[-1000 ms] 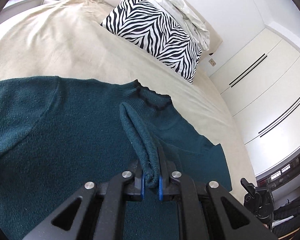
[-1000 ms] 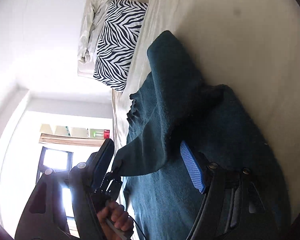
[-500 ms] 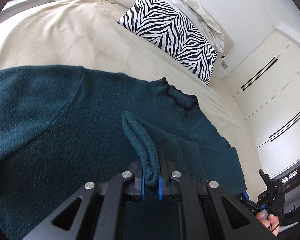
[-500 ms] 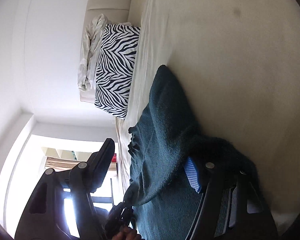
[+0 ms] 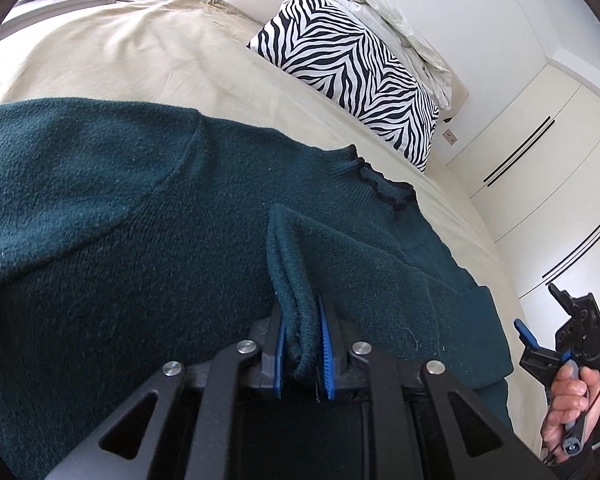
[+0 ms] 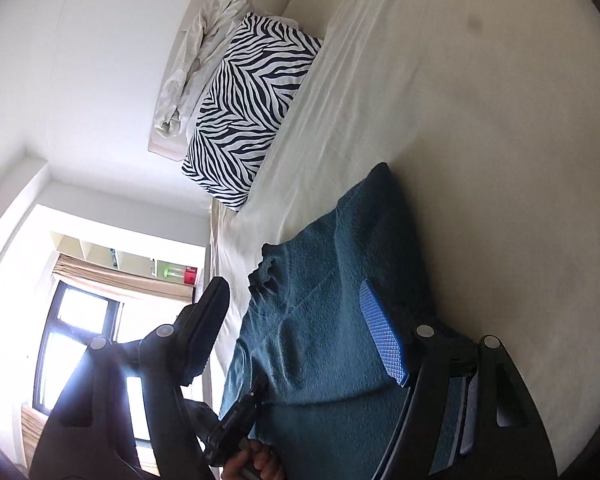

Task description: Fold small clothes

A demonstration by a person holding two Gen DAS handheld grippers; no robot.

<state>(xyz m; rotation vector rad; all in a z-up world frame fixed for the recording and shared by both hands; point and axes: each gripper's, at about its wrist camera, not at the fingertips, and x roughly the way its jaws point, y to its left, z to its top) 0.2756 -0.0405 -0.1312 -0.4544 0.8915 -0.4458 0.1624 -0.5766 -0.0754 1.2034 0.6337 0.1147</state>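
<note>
My left tongs [image 5: 303, 344] are sitting low over the teal sweater [image 5: 120, 240], jaws narrow and opening, with the ribbed cuff [image 5: 296, 320] of the folded-in sleeve lying between the blue pads [image 5: 327, 354]; the pads are looking just off the knit rather than pressing it. The sweater is lying flat on the bed [image 5: 120, 64], on the beige cover, with its frilled collar [image 5: 384, 188] pointing toward the zebra pillow [image 5: 352, 68]. My right tongs [image 6: 300, 332] are standing wide, jaws opening, hovering over the sweater's edge near the collar, nothing gripped between them. In the left wrist view my right hand [image 5: 570, 404] is showing at the far right, wrapped around the handle. A crumpled white sheet [image 5: 396, 20] is lying behind the pillow, against the headboard.
</note>
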